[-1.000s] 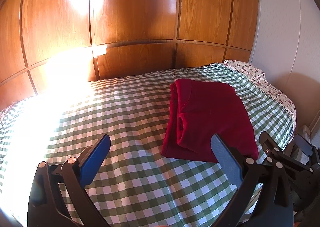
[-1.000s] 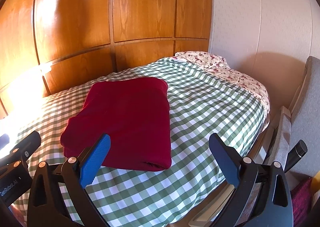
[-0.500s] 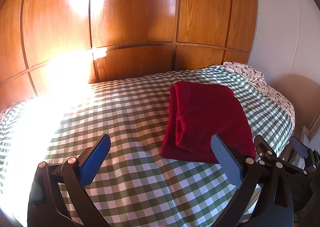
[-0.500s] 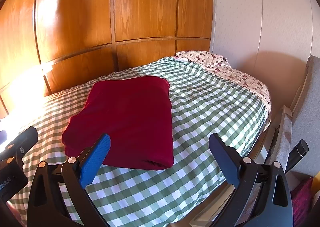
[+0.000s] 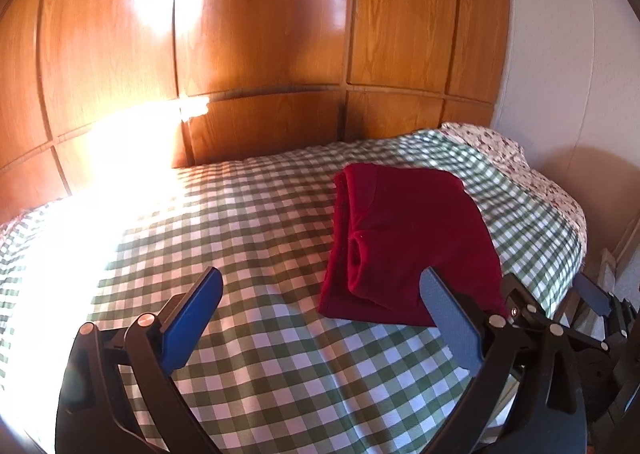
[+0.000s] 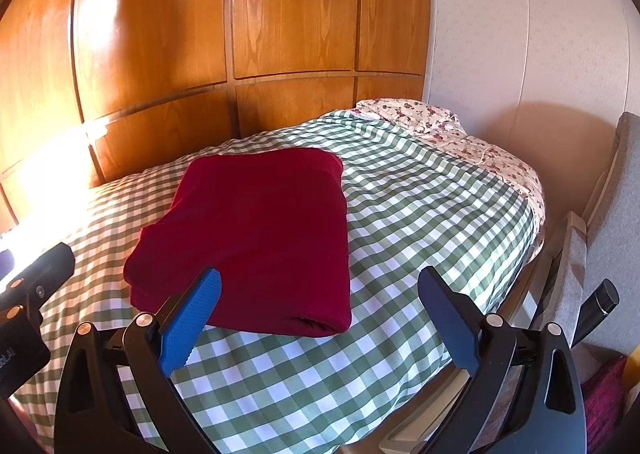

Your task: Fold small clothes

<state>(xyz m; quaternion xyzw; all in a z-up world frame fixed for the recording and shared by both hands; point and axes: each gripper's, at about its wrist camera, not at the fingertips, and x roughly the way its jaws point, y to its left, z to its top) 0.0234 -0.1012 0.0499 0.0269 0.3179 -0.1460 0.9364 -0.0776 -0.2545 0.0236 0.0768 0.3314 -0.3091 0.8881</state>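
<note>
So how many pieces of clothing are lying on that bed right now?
1. A folded red garment lies on the green checked bedspread, ahead of both open tools. Nothing else shows on the bed, though its sunlit far-left end is washed out.

Both views ease back a touch from the folded red garment [image 6: 256, 238]. In the left view, the right gripper [image 5: 560, 318] slides in closer beside it.
</note>
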